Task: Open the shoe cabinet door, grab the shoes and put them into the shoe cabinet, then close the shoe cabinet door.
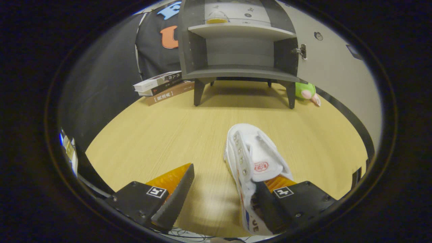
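A white sneaker (255, 158) lies on the wooden table (152, 135), toe pointing toward the cabinet. My gripper (229, 179) is open wide around the shoe's heel end. One finger (281, 197) sits inside the shoe's opening, and the other finger (172, 189) stands apart to the shoe's left, not touching it. Beyond the shoe stands the grey shoe cabinet (239, 50) on short legs. Its door (334, 67) is swung open to the right, showing two bare shelves.
A stack of books (162, 86) lies left of the cabinet's legs. A green plush toy (305, 91) rests by its right leg under the open door. A small yellow item (216, 18) sits on the cabinet's upper level. Bare table stretches between shoe and cabinet.
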Demonstrator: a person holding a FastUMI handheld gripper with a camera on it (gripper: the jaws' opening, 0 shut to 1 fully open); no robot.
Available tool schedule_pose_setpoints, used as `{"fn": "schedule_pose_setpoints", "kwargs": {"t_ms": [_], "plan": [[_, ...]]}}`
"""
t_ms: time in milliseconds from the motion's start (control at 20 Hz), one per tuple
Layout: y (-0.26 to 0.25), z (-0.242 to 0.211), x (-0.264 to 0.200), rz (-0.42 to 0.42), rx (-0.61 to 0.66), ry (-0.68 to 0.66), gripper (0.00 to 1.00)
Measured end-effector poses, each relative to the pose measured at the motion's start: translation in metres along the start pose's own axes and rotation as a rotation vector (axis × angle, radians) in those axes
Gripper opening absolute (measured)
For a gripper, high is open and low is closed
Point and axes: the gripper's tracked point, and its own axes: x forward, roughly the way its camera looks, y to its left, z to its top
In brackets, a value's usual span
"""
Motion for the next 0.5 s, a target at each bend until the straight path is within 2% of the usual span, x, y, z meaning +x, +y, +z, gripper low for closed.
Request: {"fn": "schedule_pose_setpoints", "kwargs": {"t_ms": [150,300,350,500], "plan": [[0.01,0.001,0.005,0.077,0.001,0.008,1.0],[0.001,0.0,0.007,0.083,-0.054,0.025,0.89],[-0.004,0.0,0.006,0.082,-0.05,0.03,0.68],[-0.008,0.007,0.007,0.096,0.021,0.047,0.31]]}}
